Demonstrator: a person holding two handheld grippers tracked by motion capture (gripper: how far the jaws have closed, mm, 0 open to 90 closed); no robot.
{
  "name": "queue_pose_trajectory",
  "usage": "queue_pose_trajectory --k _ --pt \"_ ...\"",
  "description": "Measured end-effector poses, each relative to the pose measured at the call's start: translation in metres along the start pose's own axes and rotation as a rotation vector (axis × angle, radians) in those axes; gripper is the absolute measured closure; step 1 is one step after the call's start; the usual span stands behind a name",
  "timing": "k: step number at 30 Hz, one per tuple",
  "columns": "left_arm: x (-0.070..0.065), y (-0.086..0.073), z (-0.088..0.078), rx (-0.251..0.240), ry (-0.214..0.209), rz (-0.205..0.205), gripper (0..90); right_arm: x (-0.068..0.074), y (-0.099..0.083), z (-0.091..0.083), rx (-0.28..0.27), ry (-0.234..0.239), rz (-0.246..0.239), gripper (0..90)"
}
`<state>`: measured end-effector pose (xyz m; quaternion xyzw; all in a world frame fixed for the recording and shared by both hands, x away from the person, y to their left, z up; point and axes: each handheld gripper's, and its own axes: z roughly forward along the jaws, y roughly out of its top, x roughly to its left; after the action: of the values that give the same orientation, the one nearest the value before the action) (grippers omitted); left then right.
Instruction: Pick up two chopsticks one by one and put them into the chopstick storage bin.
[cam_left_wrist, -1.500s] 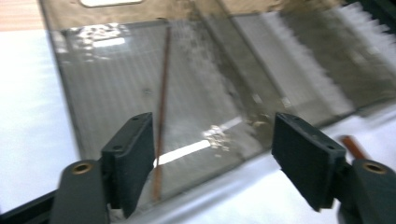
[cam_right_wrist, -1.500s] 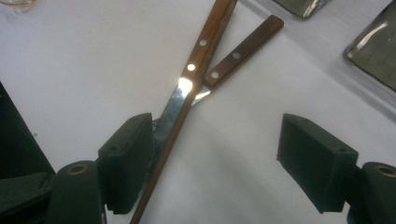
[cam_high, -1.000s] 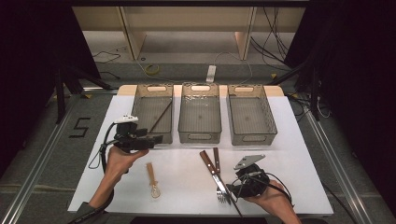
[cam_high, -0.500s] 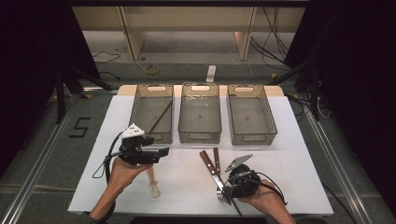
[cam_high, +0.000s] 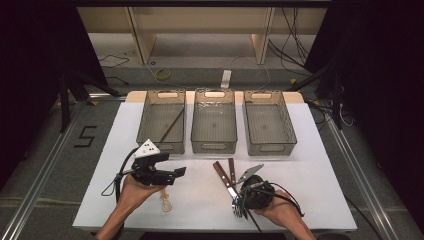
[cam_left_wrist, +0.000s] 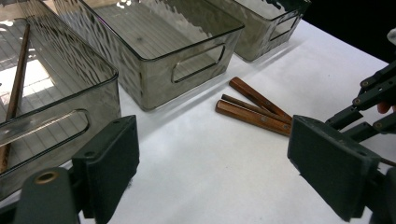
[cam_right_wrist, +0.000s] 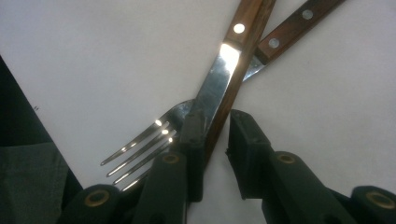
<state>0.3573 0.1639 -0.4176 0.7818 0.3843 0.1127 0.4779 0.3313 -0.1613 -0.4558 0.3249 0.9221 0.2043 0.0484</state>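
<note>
The right gripper (cam_right_wrist: 215, 140), fingers closing around the knife (cam_right_wrist: 219, 79) beside the fork (cam_right_wrist: 144, 137), perhaps risked snagging both; left gripper (cam_left_wrist: 212, 163) spread empty.

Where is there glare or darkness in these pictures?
Right gripper view: bright glare on the knife blade and fork tines, dark lower-left corner. Left gripper view: a bright patch in the left bin. High view: table evenly lit, surroundings black.
</note>
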Motion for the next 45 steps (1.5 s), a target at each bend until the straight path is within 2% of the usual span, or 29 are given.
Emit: queue_pose_trajectory --k 4,5,13,15,18,19,21,27,33,35,40,43,45 --pt "0.000 0.000 0.000 0.000 -0.003 0.001 16.1 -0.004 0.002 0.003 0.014 -0.002 -0.003 78.9" --pt "0.000 0.000 0.000 0.001 -0.003 0.001 16.1 -0.004 0.003 0.005 0.036 -0.008 0.005 78.6" --pt "-0.001 -0.001 0.001 0.009 -0.004 0.013 16.2 -0.007 0.007 0.006 0.059 0.002 0.009 78.9" --pt "-0.001 -0.001 0.001 0.010 -0.004 0.015 16.2 -0.006 0.007 0.006 0.062 -0.006 0.008 79.5" --pt "-0.002 0.000 0.002 0.011 -0.007 0.018 16.2 -0.009 0.008 0.006 0.073 -0.055 0.004 84.1" --pt "-0.002 0.000 0.002 0.011 -0.008 0.019 16.2 -0.011 0.007 0.005 0.074 -0.066 0.013 85.0" --pt "-0.002 -0.001 0.002 0.012 -0.007 0.021 16.2 -0.015 0.006 0.005 0.073 -0.052 0.025 85.4" --pt "-0.003 -0.001 0.003 0.014 -0.009 0.027 16.3 -0.014 0.006 0.004 0.081 -0.059 0.003 85.9" --pt "-0.005 -0.001 0.005 0.028 -0.027 0.039 16.3 -0.015 0.008 -0.005 0.051 -0.053 -0.016 86.0" --pt "-0.007 0.000 0.006 0.033 -0.037 0.047 16.3 -0.013 0.009 -0.008 0.046 -0.045 -0.036 86.1" --pt "-0.015 0.000 0.010 0.062 -0.057 0.114 17.0 -0.004 0.015 -0.016 0.037 -0.021 -0.117 86.0" --pt "-0.022 0.000 0.015 0.106 -0.076 0.155 16.8 0.001 0.019 -0.020 0.038 -0.018 -0.186 86.1" --pt "-0.027 0.000 0.019 0.141 -0.058 0.192 16.4 0.005 0.021 -0.023 0.037 -0.010 -0.203 86.1"
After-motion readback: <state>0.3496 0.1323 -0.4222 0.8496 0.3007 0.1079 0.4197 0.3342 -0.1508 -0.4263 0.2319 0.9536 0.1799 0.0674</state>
